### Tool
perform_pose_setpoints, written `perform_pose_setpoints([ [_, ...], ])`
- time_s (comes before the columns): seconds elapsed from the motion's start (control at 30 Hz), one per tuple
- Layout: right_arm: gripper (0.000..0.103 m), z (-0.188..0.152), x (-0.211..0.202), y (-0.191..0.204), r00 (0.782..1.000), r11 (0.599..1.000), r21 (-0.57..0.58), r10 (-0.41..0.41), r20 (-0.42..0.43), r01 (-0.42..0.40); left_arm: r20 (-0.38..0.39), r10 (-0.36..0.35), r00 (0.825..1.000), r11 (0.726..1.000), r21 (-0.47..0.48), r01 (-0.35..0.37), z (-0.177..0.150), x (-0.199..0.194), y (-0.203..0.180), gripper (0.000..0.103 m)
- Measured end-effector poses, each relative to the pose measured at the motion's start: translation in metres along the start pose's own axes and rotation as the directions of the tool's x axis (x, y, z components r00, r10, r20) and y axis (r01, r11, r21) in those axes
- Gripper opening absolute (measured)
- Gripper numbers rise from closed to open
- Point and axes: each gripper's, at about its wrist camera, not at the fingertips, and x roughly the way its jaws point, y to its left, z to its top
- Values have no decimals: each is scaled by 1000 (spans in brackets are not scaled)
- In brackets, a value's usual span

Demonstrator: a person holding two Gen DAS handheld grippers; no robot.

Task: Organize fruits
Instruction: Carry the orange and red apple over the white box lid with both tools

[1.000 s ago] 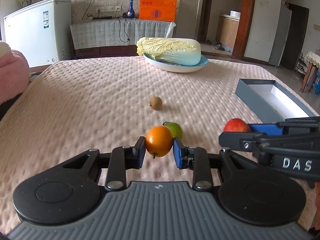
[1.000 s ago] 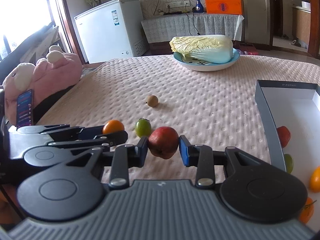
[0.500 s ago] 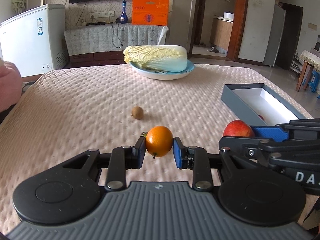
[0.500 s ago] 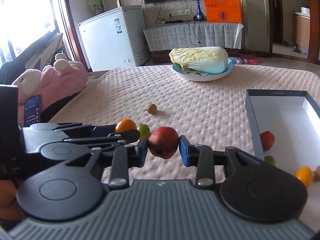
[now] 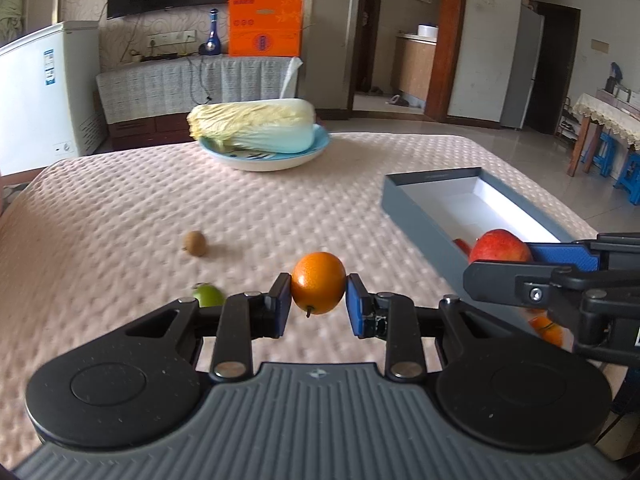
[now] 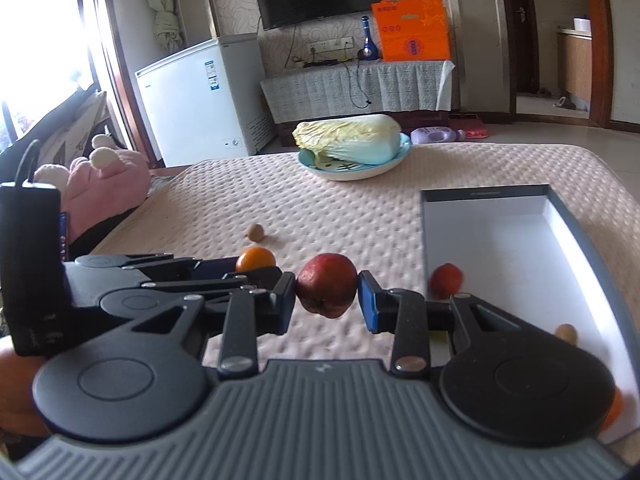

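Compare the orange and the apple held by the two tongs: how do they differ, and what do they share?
The orange is bright orange and smooth; the apple is dark red and duller. The orange sits in the left tongs, the apple in the right tongs. The orange looks rounder, the apple lumpier underneath. Both are clamped between blue pads, lifted off the tablecloth.

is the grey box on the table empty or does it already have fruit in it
Not empty. The grey rectangular box already holds a small red fruit and a small brown one on its white floor.
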Motion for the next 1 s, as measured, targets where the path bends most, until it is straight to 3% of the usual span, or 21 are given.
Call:
perform_pose_setpoints([
  [1.0, 37, -22, -49, -79, 989, 987, 67, -147, 3, 147, 2, -155, 988, 986, 57, 155, 11, 35, -109, 34],
])
